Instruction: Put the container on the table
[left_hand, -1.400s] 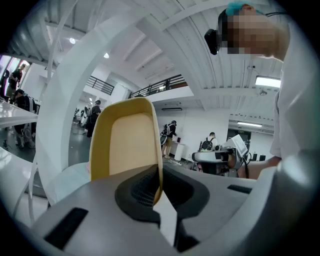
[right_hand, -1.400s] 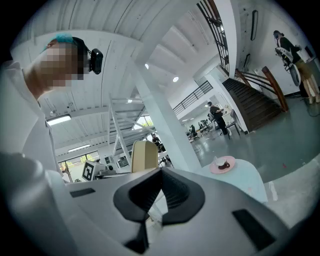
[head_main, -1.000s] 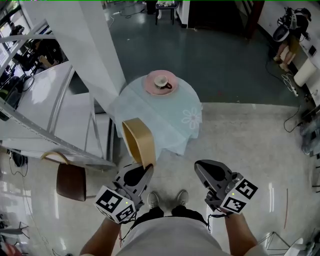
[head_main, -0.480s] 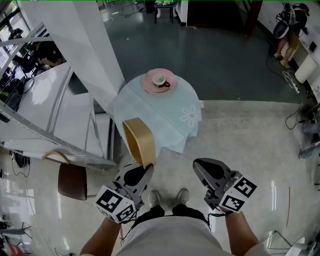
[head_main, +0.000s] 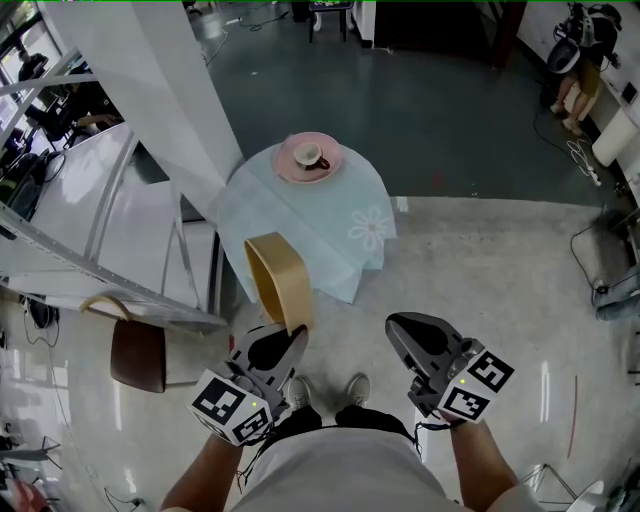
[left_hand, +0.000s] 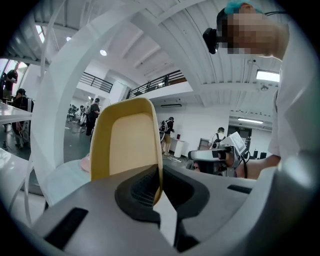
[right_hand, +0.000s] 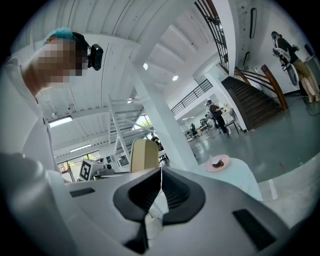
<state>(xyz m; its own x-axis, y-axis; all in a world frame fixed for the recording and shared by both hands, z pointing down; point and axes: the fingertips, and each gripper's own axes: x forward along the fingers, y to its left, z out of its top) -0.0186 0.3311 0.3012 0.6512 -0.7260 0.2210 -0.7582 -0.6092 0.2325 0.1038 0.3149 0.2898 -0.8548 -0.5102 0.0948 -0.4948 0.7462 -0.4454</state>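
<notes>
Plainly the move turns on what lies ahead of the left gripper (head_main: 290, 338): the table (head_main: 300, 215) stands straight beyond it, farther from the person, with floor between the person's shoes and the hanging edge of its pale cloth. The left gripper's jaws are pinched together on one side wall of the container (head_main: 278, 280), near its lower end. The left gripper view shows the thin yellow wall caught between the ribbed pads, with the hollow to the left of the jaws. The container is in the air, not yet over the table. Its long axis runs away from the jaws toward the table, so the free end leads.

The right gripper (head_main: 405, 332) hangs level with the left and well apart from it. Its jaws are brought together with nothing between them. It is no closer to the table, and I judge it has no part in the placing.

A pink plate (head_main: 307, 160) with a cup (head_main: 311, 155) sits on the table's far side, leaving the near side bare; that looks like the spot to aim for. A white pillar (head_main: 170, 100) rises just beside the table's left edge, and a brown chair (head_main: 138, 357) stands off to the person's left, away from the path.
</notes>
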